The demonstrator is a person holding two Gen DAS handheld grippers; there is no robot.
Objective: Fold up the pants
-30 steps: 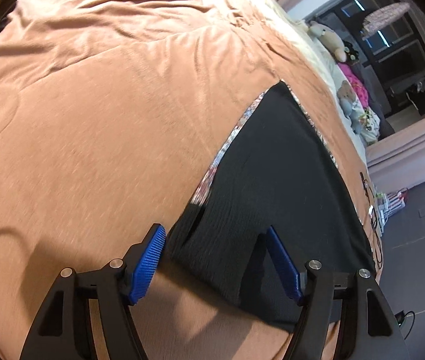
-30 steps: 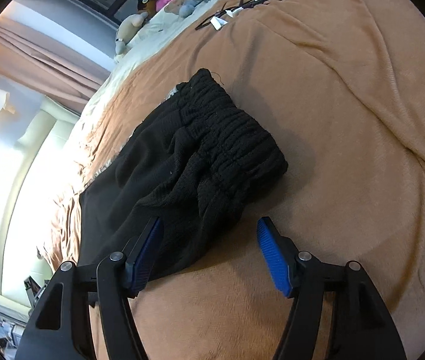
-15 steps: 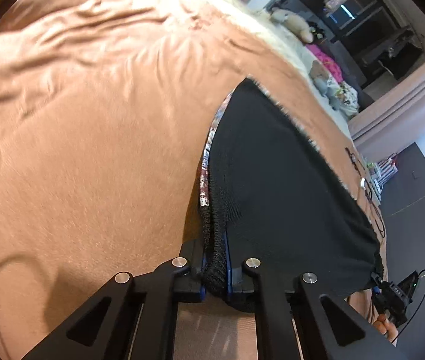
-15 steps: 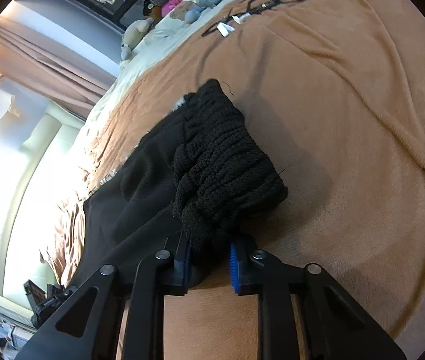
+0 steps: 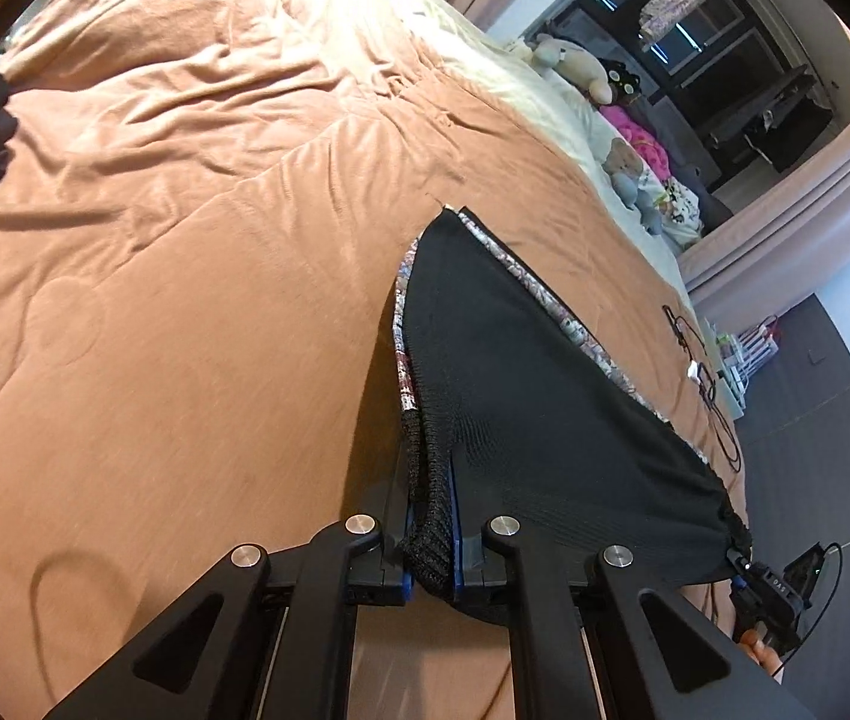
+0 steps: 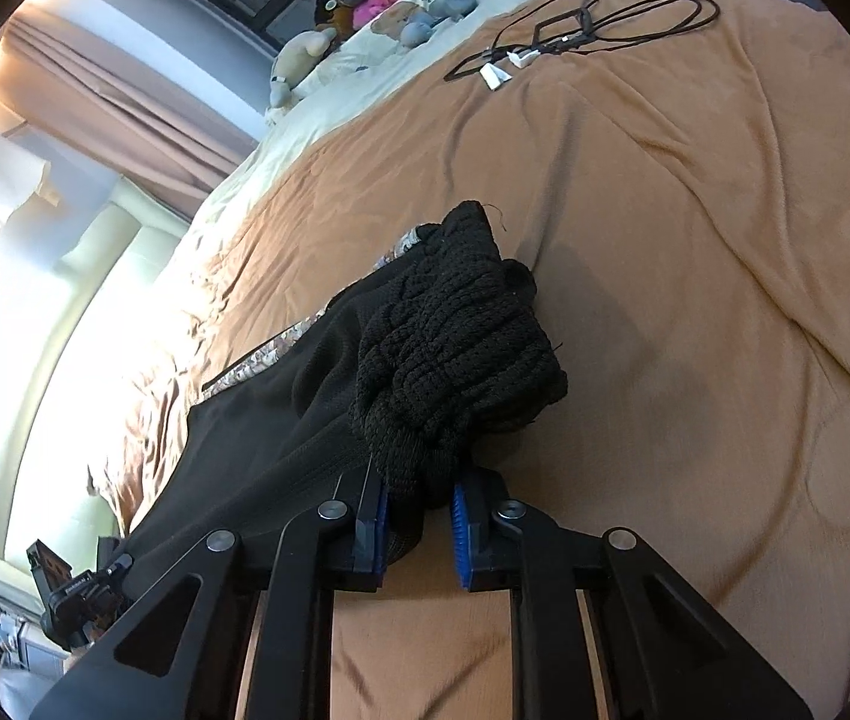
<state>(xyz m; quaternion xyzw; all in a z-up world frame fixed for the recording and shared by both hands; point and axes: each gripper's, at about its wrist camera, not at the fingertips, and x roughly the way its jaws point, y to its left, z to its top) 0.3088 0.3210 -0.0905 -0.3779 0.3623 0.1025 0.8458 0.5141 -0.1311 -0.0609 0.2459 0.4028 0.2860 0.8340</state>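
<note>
Black pants point(image 5: 532, 396) with a patterned side strip lie on a tan bedspread point(image 5: 185, 252). My left gripper point(image 5: 429, 546) is shut on a bunched corner of the pants and holds it raised. The cloth stretches taut to the right. In the right wrist view, my right gripper point(image 6: 420, 525) is shut on the ribbed waistband end of the pants point(image 6: 454, 348), also lifted off the bedspread point(image 6: 694, 300). Each gripper shows at the far edge of the other's view.
Black cables point(image 6: 574, 30) with white tags lie on the bedspread far from the pants. Stuffed toys point(image 5: 574, 63) sit along the cream sheet at the bed's head. Curtains point(image 6: 125, 102) and a floor edge point(image 5: 814, 420) lie beyond the bed.
Both grippers were open a second ago over the pants' edges. They closed on the cloth and have since lifted it, pulling the pants taut between them.
</note>
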